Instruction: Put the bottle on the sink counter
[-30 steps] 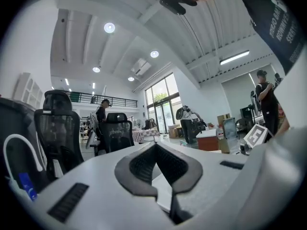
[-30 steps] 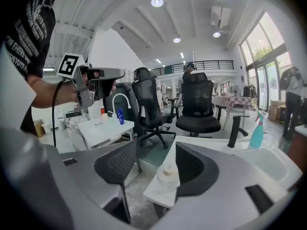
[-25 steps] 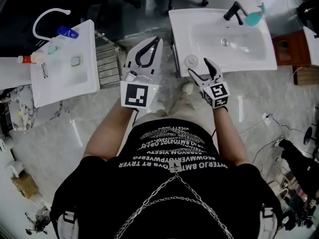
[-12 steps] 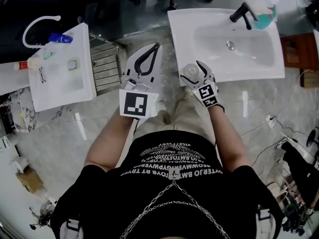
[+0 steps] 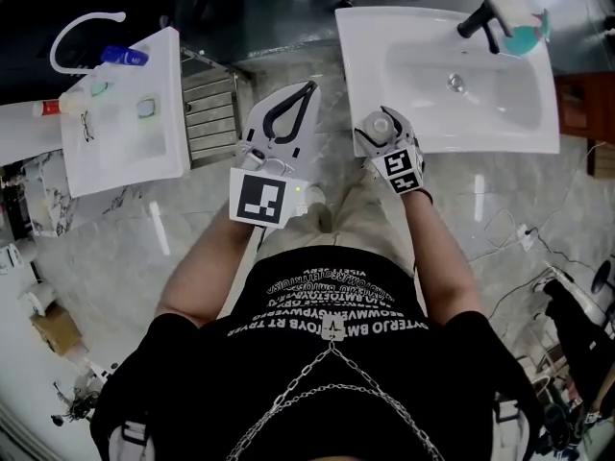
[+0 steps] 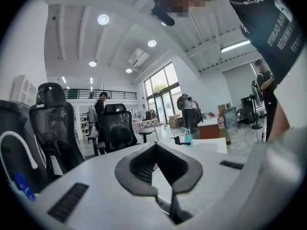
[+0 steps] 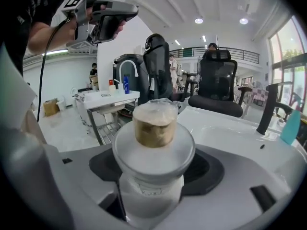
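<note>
White, with a broad collar and a brownish top under clear wrap, the bottle [image 7: 153, 152] stands upright over the near left corner of the sink bench [image 5: 519, 137]. Whether its base rests on the bench or hangs just above it, I cannot tell. The right gripper [image 5: 381, 131] reaches in from the person's side with the bottle between its fingers [image 7: 211, 169]. They stand wide and are closing on it. One pad looks to be at the bottle's side while a thin dark gap shows at the other, so they do not look to be pressing yet. The marker cube [image 5: 404, 166] sits just behind the bottle.

The left gripper [image 5: 306, 87] is held out over the marble floor [image 5: 125, 257], in the gap between the two benches and well apart from the bottle. Its fingers [image 6: 139, 169] meet tip to tip, forming a loop with nothing in it.

Farther along the sink bench a black tap [image 5: 480, 17] stands behind the basin [image 5: 480, 99], with a teal item [image 5: 528, 36] just beside it. Off to the left is a second white bench [image 5: 125, 166] carrying a blue bottle [image 5: 125, 58] and a curved white tap [image 5: 82, 22]. A metal rack [image 5: 211, 113] stands beside it.
</note>
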The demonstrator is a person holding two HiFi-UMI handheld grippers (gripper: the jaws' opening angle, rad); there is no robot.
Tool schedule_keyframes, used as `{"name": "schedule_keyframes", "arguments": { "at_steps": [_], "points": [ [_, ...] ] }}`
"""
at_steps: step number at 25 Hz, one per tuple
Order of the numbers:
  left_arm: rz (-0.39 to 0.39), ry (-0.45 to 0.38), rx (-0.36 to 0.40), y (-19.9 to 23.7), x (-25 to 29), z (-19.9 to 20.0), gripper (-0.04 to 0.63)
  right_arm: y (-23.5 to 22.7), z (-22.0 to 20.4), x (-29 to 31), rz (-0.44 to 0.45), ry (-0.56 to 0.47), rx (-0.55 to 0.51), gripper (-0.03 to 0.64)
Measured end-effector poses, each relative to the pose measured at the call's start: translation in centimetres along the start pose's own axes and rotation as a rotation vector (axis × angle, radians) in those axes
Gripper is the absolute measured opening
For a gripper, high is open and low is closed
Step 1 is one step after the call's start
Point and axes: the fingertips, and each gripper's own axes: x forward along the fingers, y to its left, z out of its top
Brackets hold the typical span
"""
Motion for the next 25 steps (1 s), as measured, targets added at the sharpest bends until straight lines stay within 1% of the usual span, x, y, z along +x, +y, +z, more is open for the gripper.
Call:
{"name": "schedule_keyframes", "arguments": {
  "at_steps": [3, 9, 11, 16, 21, 25],
  "points": [
    [0.001, -0.011, 0.018, 0.1, -0.7, 1.0, 0.006, -0.3, 1.0, -1.0, -0.002, -0.018, 0.045, 0.331],
    [0.022, -0.061, 0.003, 0.8, -2.9, 3.0, 0.006, -0.3, 5.7, -5.2, -0.006, -0.021, 0.041, 0.331],
    [0.021, -0.063, 0.008, 0.9, -3.6, 3.5, 0.006, -0.2, 7.9, -7.1, -0.008, -0.025, 0.046, 0.331],
    [0.034, -0.017, 0.004, 1.4, -4.9, 4.0, 0.006, 0.2, 14.0, -12.1, -0.008, -0.069, 0.008, 0.331],
    [0.025, 0.004, 0.020, 1.3, -6.4, 5.3, 0.006, 0.8, 19.5, -16.9, 0.003, -0.078, 0.015, 0.332],
    [0.000, -0.035, 0.021, 0.9, -7.2, 7.1, 0.006, 0.9, 23.8, -20.1, 0.000, -0.103, -0.008, 0.333]
  ]
}}
